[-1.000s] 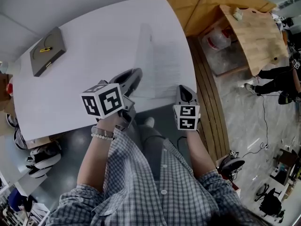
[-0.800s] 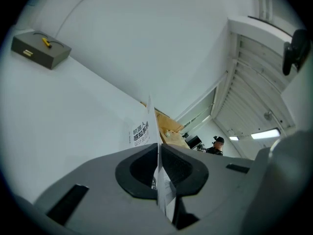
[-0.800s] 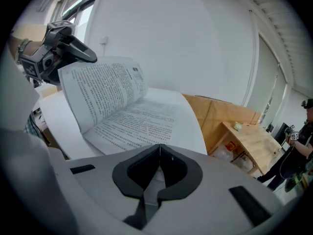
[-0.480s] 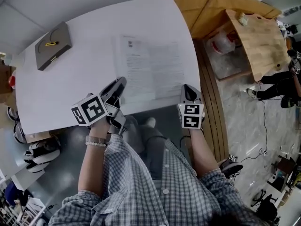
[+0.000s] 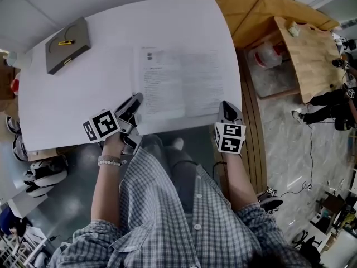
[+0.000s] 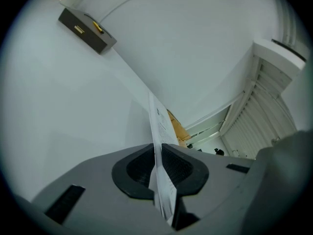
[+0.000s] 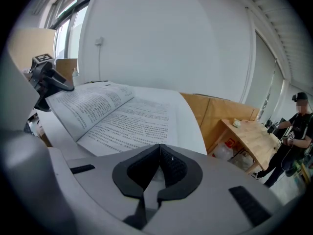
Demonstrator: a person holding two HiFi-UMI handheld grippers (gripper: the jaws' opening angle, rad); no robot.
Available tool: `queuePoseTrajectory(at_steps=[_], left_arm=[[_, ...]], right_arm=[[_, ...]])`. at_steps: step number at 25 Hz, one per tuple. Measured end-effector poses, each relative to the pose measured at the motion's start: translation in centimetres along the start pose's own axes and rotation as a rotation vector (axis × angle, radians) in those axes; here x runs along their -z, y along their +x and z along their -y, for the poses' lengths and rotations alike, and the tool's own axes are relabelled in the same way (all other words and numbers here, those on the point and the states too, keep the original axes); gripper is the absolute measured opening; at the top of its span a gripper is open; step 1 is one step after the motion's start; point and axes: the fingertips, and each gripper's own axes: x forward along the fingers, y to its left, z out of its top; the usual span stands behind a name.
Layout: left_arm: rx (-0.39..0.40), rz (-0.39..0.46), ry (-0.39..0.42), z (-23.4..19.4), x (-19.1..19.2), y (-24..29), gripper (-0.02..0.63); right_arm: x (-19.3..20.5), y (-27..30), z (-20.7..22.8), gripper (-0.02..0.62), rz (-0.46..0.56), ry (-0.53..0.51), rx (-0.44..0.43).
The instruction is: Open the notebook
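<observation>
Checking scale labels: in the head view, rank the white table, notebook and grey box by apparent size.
1. white table
2. notebook
3. grey box
No ties; the gaps are plain.

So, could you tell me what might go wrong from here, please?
The left gripper pinches a thin page; pulling sideways could crease or tear it. The notebook lies at the table's near edge, with the shut right gripper only at its corner, so it might slide off.
</observation>
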Motion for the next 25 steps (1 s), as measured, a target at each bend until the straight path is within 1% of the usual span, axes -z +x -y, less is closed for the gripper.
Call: queuePoseTrajectory(at_steps=[5,9,11,13,17,20,22,25], left_arm=[[-0.073,-0.059,0.066,-2.2,1.0,0.0,0.051],[-0.109,-0.097,0.126,-3.3,1.2,-0.2,0.069],[-0.145,-0.117,0.17,-4.1,1.3,-0.4,0.087],[-0.184,-0.132,0.207,-5.1,1.1,-0.9,0.087],[-0.214,-0.146,0.22,-6.5,0.7,-1.9,0.087],[-0.229,-0.138,0.24,-6.9,0.5,-2.3,0.084],[-0.227,-0.129,0.261,-6.6,0.4,-2.4,0.059],[-0.212,-0.126,0.322,-5.7,0.1,-2.4,0.023]], right_arm=[[0.0,0.0,0.2,0.021,-0.009,0.017,0.017],[0.0,0.0,0.1,0.021,-0.012,0.037,0.03],[0.0,0.0,0.1,0.021,-0.015,0.039,0.035],[0.0,0.0,0.2,0.021,-0.018,0.051,0.043],[-0.1,0.0,0.5,0.021,-0.014,0.083,0.062],[0.0,0.1,0.5,0.021,-0.015,0.094,0.074],[-0.1,0.1,0.5,0.021,-0.018,0.098,0.076],[-0.3,0.0,0.2,0.021,-0.022,0.1,0.054]])
